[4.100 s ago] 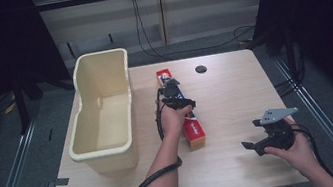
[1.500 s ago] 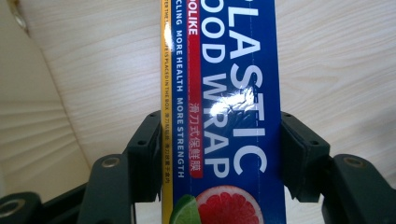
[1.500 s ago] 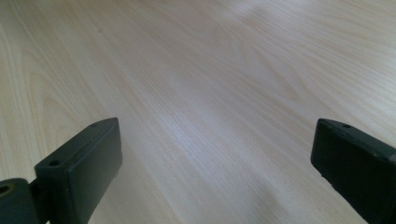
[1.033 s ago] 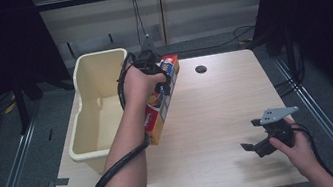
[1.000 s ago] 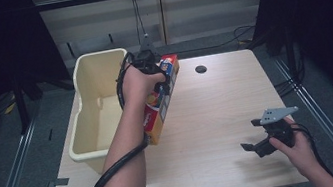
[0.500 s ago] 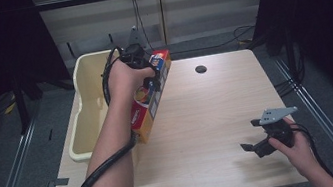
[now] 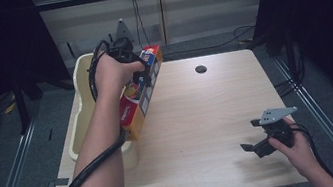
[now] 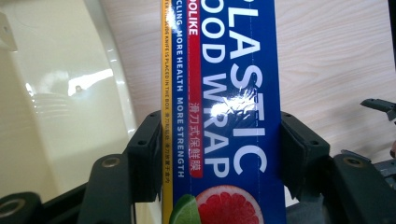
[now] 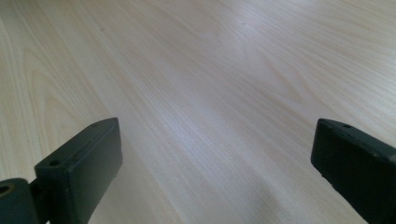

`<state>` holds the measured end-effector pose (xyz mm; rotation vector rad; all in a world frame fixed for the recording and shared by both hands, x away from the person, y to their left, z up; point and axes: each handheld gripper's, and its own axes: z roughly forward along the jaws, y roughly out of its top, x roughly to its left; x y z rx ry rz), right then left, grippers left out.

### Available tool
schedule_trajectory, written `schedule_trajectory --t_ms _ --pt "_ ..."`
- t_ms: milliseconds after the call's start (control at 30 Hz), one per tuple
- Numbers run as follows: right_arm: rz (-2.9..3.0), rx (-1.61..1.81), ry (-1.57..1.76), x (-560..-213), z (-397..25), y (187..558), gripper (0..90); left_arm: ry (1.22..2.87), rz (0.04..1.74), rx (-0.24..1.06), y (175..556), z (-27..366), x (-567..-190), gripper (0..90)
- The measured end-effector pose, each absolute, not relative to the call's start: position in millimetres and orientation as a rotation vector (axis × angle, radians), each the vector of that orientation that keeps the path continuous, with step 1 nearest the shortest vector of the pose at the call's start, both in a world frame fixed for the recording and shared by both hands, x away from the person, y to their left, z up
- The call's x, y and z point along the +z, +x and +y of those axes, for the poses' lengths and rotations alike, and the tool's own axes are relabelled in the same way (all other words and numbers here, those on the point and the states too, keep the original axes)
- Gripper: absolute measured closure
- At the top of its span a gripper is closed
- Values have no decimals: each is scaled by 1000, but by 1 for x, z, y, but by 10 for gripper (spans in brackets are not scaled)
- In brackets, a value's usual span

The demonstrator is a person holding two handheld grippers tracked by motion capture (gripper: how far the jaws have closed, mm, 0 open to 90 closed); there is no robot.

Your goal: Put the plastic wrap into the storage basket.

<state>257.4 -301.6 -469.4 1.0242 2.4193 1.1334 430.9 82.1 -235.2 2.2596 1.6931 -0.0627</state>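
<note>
Pale wood table (image 7: 209,117), dark curtains at both sides. At the far left edge a cream bin (image 7: 80,112) is seen, open top. The left gripper (image 7: 137,78) is clamped across a plastic wrap box (image 7: 140,97), jaws on both long sides; box is held above the table, just beside the bin's right rim. Its long axis runs near-to-far, approx. parallel to the bin. Bin lies left of the box, so a short leftward carry is judged next. Right gripper (image 7: 256,147) is held low over the table w/ jaws apart, nothing between them, well apart from the box.
</note>
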Motion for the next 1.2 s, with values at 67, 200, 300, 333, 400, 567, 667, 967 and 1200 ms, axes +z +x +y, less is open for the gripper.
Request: schedule_trajectory --t_ms 67,200,300,333,400,567,667,967,1200 --pt "2418 1133 1025 -469 -302 257 20 2248 1699 -64 430 86 -233 413" --pt "2422 1133 1021 -470 -301 257 20 2234 1705 -60 429 94 -228 413" --pt "2422 1133 1023 -470 -301 257 20 2230 1715 -48 427 99 -225 413" --pt "2421 1132 1023 -470 -301 257 20 2225 1718 -49 426 101 -224 413" --pt "2423 1134 1026 -470 -300 257 20 2214 1725 -46 425 105 -222 413" --pt "2423 1133 1017 -470 -300 257 20 2202 1738 -37 422 113 -216 413" --pt "2421 1137 1022 -470 -300 257 20 2194 1750 -28 420 117 -211 413" --pt "2423 1135 1017 -470 -299 256 20 2172 1786 -7 415 132 -205 413" --pt "2429 1131 1018 -470 -299 256 20 2143 1822 0 412 143 -204 413"
